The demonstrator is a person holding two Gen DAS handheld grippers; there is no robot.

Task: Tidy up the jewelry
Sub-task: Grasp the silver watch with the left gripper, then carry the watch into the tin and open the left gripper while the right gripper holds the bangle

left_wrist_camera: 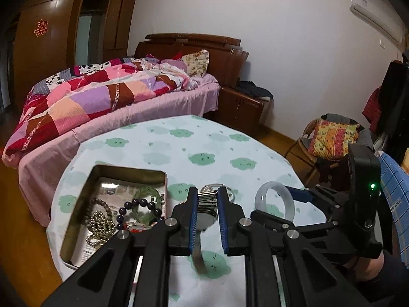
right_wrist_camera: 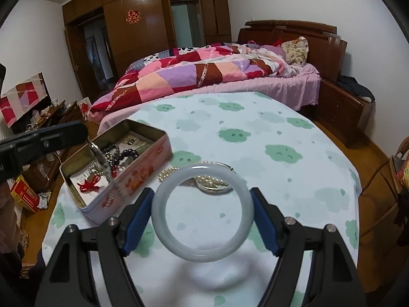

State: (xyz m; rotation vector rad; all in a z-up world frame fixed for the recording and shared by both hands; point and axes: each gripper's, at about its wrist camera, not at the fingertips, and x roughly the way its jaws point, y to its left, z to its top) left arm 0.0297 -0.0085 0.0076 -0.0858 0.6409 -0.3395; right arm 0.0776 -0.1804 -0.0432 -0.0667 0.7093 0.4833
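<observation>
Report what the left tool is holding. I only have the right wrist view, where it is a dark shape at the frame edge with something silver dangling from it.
Observer: The left tool is shut on a wristwatch. Its pads pinch the metal band, and the loose end of the band hangs below.
Operator: List what is in the tin. Its near wall blocks part of it for me.
Observer: The tin also holds a translucent green bangle, lying beside the dark bead bracelet.
</observation>
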